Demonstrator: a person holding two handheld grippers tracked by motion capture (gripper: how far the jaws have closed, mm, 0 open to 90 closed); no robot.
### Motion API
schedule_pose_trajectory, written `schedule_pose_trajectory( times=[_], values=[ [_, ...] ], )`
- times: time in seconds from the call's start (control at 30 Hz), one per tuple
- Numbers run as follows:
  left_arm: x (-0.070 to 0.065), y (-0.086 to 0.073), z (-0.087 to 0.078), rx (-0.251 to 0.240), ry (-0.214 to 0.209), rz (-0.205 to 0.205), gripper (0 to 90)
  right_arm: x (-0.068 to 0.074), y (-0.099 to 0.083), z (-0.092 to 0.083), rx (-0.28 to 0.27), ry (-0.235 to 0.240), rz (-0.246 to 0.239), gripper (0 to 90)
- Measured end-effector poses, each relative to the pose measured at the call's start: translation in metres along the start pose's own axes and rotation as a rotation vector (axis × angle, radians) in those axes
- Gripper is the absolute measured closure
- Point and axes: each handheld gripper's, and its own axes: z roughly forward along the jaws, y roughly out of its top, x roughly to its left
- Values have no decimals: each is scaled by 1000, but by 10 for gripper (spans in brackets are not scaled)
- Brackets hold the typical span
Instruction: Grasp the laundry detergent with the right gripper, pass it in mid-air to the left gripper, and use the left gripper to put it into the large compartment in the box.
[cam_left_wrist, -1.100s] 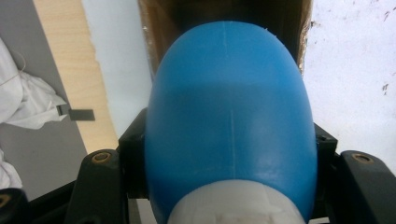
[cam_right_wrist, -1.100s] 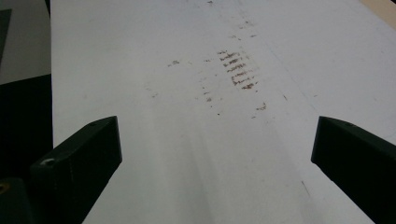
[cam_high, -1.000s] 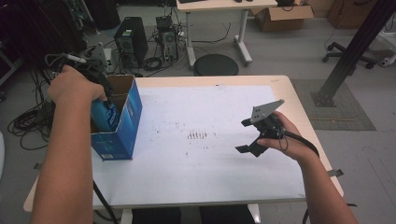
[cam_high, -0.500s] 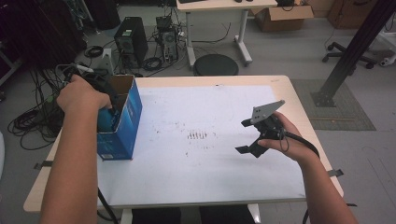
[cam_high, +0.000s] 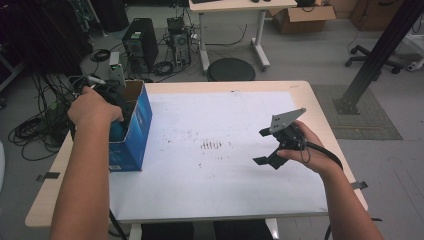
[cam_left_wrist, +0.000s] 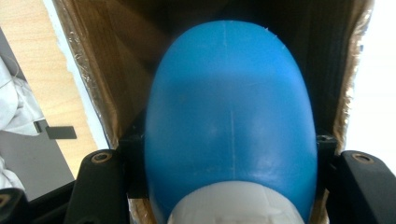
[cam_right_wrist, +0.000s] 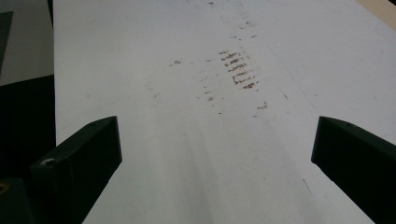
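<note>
A blue cardboard box (cam_high: 134, 131) stands open-topped at the table's left edge. My left gripper (cam_high: 114, 117) reaches down into it, with the hand covering most of it. In the left gripper view a blue rounded bottle (cam_left_wrist: 231, 116) with a white cap end (cam_left_wrist: 233, 205) sits between the two black jaws, inside the box's brown walls (cam_left_wrist: 93, 60). My right gripper (cam_high: 272, 150) hovers over the white sheet (cam_high: 215, 120) at the table's right, jaws wide apart with nothing between them (cam_right_wrist: 212, 158).
Brown smudge marks (cam_high: 212, 145) dot the middle of the white sheet (cam_right_wrist: 233, 70). The wooden table rim (cam_high: 320, 100) frames the sheet. Behind the table on the floor stand a computer tower (cam_high: 136, 42), tangled cables and a round black stool (cam_high: 231, 69).
The left hand has sunk further into the blue box with the bottle. The right gripper has stayed where it was.
</note>
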Motion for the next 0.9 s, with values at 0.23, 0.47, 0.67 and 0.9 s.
schedule_pose_trajectory(
  times=[0.23,0.47,0.67,0.9],
  values=[
    [1,1,5,-3,9,-1,382,0,-1,1,0,3,3,19],
    [2,0,17,-1,-8,-1,382,-1,0,3,0,5,3,18],
    [4,-1,23,1,-15,-7,383,-1,0,4,-1,9,3,19],
    [3,-2,23,5,-12,-6,382,-1,-1,2,-4,7,3,19]
  ],
)
